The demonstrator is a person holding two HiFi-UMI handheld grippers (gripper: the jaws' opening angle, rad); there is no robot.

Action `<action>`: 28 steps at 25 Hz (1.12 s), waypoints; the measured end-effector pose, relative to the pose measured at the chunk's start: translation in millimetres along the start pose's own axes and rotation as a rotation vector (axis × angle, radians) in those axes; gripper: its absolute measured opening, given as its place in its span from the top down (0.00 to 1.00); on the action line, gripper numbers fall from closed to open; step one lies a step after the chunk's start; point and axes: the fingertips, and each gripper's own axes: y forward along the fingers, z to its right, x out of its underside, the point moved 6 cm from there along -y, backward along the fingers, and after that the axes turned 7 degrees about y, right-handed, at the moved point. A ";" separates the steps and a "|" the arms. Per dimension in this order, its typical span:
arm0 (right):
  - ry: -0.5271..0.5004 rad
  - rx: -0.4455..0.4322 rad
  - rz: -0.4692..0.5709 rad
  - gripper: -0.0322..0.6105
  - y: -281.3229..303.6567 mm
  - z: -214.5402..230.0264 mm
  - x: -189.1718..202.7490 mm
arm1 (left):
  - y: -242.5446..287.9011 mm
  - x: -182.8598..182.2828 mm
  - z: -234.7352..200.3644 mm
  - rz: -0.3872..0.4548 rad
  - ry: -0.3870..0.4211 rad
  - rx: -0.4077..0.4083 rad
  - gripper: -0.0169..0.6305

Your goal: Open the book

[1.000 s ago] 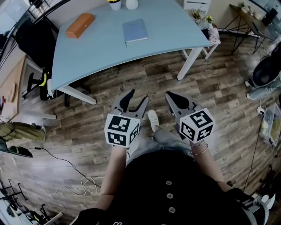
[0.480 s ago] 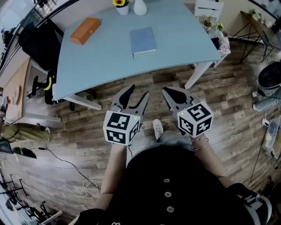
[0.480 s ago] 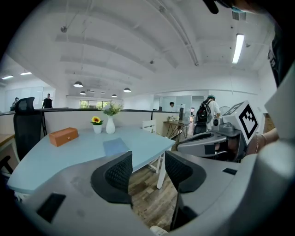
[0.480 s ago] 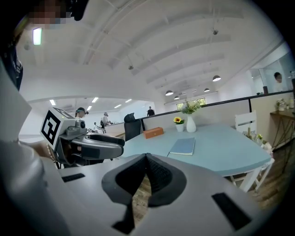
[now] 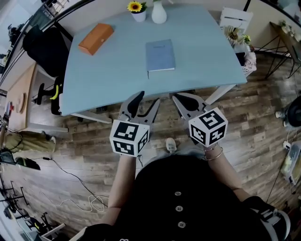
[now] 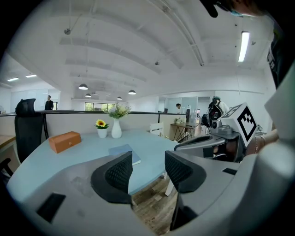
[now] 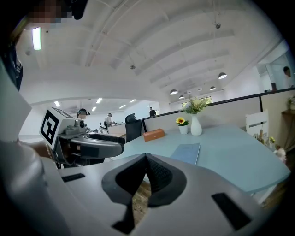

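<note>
A closed light-blue book (image 5: 160, 55) lies flat near the middle of the pale blue table (image 5: 108, 75); it also shows in the left gripper view as the book (image 6: 120, 150) and in the right gripper view as the book (image 7: 186, 153). Both grippers hover short of the table's near edge, over the wooden floor. My left gripper (image 5: 145, 104) is open and empty, its jaws (image 6: 148, 173) well apart. My right gripper (image 5: 182, 100) is shut on nothing, its pads (image 7: 146, 159) pressed together. Neither touches the book.
An orange box (image 5: 96, 39) sits at the table's far left. A potted sunflower (image 5: 135, 8) and a white vase (image 5: 159, 14) stand at the far edge. A black chair (image 5: 40, 44) is left of the table, a white chair (image 5: 235, 21) right. Cables (image 5: 89, 193) lie on the floor.
The table and book have come nearer and lower in the head view; both grippers now reach almost to the table's near edge. Their jaw states are unchanged.
</note>
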 end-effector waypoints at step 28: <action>0.110 0.100 0.005 0.95 53.9 81.1 -23.8 | 103.5 -23.0 -62.7 -0.027 0.007 0.072 0.67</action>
